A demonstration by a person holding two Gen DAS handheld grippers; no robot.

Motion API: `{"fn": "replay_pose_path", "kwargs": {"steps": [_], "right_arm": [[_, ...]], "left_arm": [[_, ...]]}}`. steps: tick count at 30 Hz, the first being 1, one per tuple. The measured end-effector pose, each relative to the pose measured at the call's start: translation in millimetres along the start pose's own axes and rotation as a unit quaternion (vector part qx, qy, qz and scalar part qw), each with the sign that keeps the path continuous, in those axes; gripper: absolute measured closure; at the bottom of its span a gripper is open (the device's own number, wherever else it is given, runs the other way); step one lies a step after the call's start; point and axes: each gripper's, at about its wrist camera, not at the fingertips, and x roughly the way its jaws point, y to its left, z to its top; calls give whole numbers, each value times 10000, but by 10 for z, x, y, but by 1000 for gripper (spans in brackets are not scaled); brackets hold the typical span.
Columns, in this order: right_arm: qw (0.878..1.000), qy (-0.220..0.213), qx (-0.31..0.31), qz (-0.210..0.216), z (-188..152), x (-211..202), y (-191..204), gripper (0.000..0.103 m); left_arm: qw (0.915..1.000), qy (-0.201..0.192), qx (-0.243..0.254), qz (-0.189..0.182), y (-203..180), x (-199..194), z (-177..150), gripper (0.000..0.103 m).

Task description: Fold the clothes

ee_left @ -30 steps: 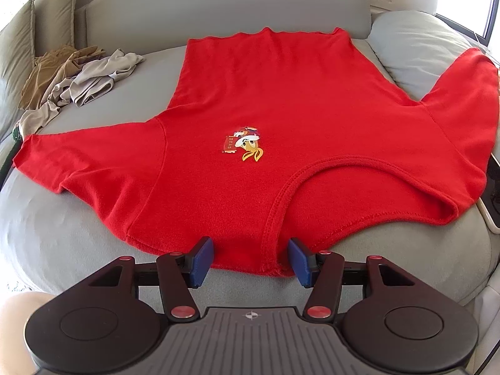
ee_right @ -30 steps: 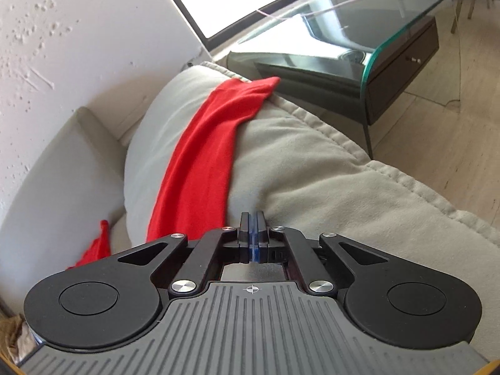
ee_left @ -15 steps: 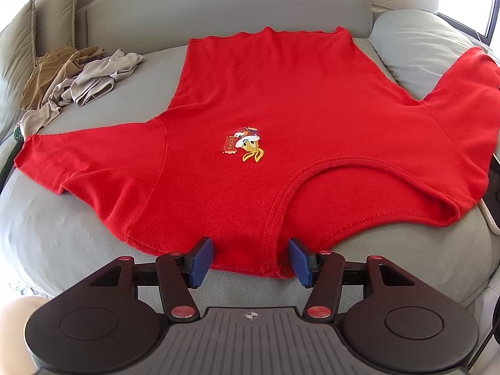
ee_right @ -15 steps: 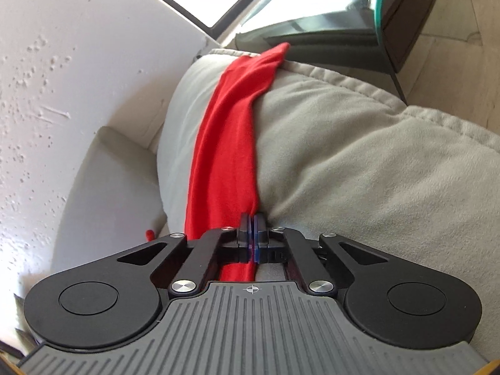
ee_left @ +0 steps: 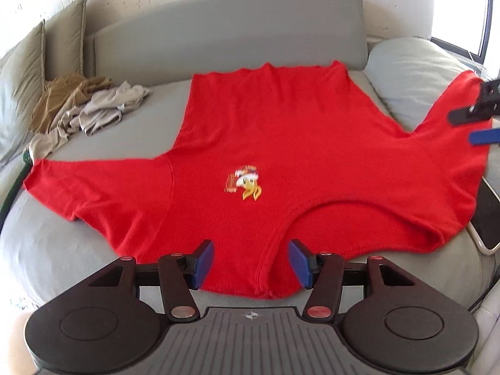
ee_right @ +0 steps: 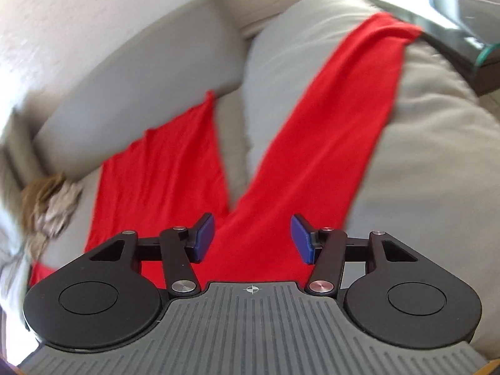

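A red T-shirt [ee_left: 281, 143] with a small cartoon print lies spread flat on the grey sofa seat [ee_left: 56, 250], collar toward me. My left gripper [ee_left: 251, 264] is open and empty, its jaws either side of the collar edge. My right gripper [ee_right: 251, 239] is open and empty above the shirt's right sleeve [ee_right: 337, 118], which drapes over a grey cushion [ee_right: 437, 162]. The right gripper also shows in the left wrist view [ee_left: 478, 125] at the far right over that sleeve.
A heap of beige and tan clothes [ee_left: 84, 109] lies at the seat's back left, near upright cushions [ee_left: 28, 62]. A phone [ee_left: 487, 222] lies by the right sleeve. A glass table [ee_right: 462, 9] stands beyond the sofa arm.
My right gripper has opened from shut and swung left toward the shirt's sleeve and body. The left gripper pulled back and tilted up slightly; the shirt has not moved.
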Motion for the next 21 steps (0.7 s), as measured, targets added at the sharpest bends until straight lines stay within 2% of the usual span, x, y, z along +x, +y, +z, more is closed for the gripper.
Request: {"fn": "replay_pose_path", "kwargs": {"steps": [1, 3, 5, 6, 7, 10, 13, 15, 16, 19, 21], "right_arm": [[9995, 114, -254, 131, -122, 43, 182, 48], [9970, 241, -702, 196, -343, 153, 459, 53], [9944, 411, -962, 123, -517, 273, 609, 59], [9934, 567, -993, 69, -588, 311, 616, 72], [9922, 729, -1015, 13, -659, 346, 618, 78], [9891, 1069, -1014, -29, -845, 283, 601, 76], [9839, 1414, -1089, -35, -831, 63, 565, 73], [9841, 1255, -1253, -21, -724, -139, 611, 68], [9857, 1044, -1321, 38, -650, -256, 650, 60], [9907, 213, -1324, 225, -292, -593, 772, 47], [9913, -282, -1228, 381, -30, -778, 841, 44]], "left_arm": [[9999, -90, 56, 50, -8, -11, 33, 46], [9998, 59, 140, 94, -7, 107, 88, 45], [9985, 481, 204, 166, 10, 287, 59, 47], [9975, 652, 230, 138, 17, 331, 15, 45], [9976, 642, 275, 37, 24, 291, -26, 46], [9967, 682, 361, -259, 78, 173, -93, 46], [9944, 839, 354, -541, 198, 56, -59, 46], [9963, 594, 271, -567, 311, -92, 75, 46], [9973, 436, 196, -552, 379, -164, 165, 46], [9973, 6, -338, -650, 639, -314, 505, 46], [9966, -222, -547, -569, 774, -283, 759, 44]]}}
